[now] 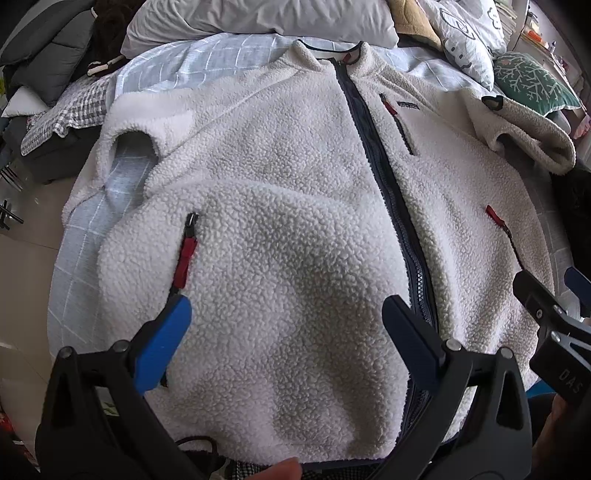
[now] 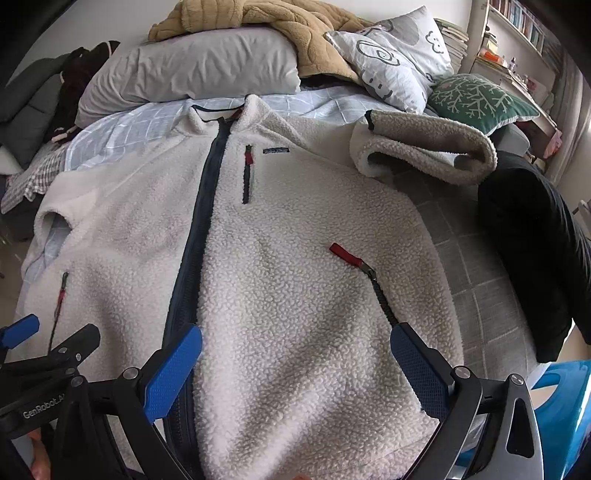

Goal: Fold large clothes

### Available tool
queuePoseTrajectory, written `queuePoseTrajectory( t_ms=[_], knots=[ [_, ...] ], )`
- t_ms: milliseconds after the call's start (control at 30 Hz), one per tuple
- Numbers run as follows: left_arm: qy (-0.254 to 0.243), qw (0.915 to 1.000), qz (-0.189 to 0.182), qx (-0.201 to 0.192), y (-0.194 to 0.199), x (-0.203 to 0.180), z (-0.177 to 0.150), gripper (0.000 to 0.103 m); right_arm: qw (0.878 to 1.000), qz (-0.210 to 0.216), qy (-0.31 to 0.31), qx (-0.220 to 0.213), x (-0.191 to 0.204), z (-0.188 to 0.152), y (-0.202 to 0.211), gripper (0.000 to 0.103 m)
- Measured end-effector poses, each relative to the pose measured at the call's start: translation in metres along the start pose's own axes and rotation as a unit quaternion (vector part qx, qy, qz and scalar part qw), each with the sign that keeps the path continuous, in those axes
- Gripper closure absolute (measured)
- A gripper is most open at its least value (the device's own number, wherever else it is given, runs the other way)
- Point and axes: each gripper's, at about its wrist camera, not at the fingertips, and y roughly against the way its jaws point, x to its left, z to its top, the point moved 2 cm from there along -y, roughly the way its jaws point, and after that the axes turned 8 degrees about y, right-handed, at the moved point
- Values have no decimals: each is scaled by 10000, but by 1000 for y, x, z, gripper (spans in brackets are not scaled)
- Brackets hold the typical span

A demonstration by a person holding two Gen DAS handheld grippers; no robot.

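Both grippers sit low at the hem of a cream fleece jacket (image 1: pixel 288 229). Left gripper (image 1: pixel 288 336) has fingers spread wide, nothing pinched, over the panel beside the dark front zipper (image 1: pixel 384 177), blue pad (image 1: pixel 162 343) close to a red-tabbed pocket zip (image 1: pixel 186 254). Right gripper (image 2: pixel 295 365) also spread wide, holding nothing, over the other front panel; one pad (image 2: pixel 417 369) sits at the lower end of that side's pocket zip (image 2: pixel 373 284). Jacket lies face up, zipped, flat on a blue checked bedsheet (image 2: pixel 140 129). One sleeve (image 2: pixel 424 147) is rolled up off to the side, the other sleeve (image 1: pixel 129 147) bent beside the body. Grey pillow (image 2: pixel 192 70), tan blanket (image 2: pixel 280 26), green cushion (image 2: pixel 476 96) beyond the collar.
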Motion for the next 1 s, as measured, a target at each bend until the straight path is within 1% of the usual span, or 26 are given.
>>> queuePoseTrajectory(
  t_ms=[1000],
  knots=[
    [20, 10000, -12, -12, 1, 2, 0, 1, 10000, 46, 14, 27, 4, 1, -2, 0]
  ],
)
